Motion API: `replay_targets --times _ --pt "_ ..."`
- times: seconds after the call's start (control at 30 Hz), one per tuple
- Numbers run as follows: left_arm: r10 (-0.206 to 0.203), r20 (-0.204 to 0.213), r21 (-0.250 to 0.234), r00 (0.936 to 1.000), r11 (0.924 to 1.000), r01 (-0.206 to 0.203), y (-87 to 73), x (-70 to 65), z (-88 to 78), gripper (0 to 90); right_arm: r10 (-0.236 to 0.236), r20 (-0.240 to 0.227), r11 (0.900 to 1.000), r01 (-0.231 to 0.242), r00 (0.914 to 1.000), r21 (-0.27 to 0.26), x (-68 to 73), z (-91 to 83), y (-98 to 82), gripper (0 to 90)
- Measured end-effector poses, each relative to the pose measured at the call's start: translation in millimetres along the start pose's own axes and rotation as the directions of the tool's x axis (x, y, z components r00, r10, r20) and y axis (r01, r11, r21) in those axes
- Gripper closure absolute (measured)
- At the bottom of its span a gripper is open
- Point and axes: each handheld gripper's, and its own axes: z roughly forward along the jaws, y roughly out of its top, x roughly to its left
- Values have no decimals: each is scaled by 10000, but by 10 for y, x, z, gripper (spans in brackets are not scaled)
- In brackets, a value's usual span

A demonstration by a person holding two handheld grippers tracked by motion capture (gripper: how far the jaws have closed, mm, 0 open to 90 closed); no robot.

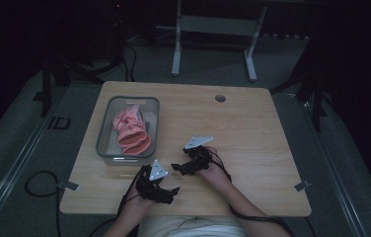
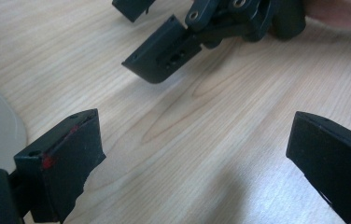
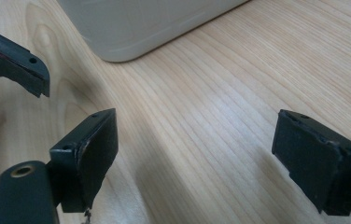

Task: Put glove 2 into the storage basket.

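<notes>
At far left we saw the clear tub (image 1: 105, 129) on the worktop (image 1: 252, 128), pink cloth (image 1: 131, 132) bundled inside. Just beside it, our left claw (image 1: 172, 191) gaped wide, gripping nothing. Our right claw (image 1: 175, 168), nearby, gaped empty too.

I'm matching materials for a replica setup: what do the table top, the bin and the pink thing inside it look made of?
The table top looks like pale wood or wood-look laminate: lengthwise grain, matt sheen. The bin seems translucent plastic, with frosted grey walls and rounded corners. The pink item looks like soft fabric, folded and creased; its exact kind is unclear.
</notes>
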Motion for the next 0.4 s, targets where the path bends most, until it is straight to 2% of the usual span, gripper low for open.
replay_targets --times 0.1,0.3,0.4 --pt "97 -27 137 9999 9999 -96 -13 -9 20 32 -92 64 9999 93 9999 -99 -2 -11 -13 144" --pt "121 -71 54 9999 9999 -120 -18 -16 15 32 -103 125 9999 104 9999 -112 -3 -9 -24 144" --pt "-3 -55 -56 10000 10000 3 -25 -8 12 32 -90 170 9999 93 9998 -137 -5 -7 -27 144"
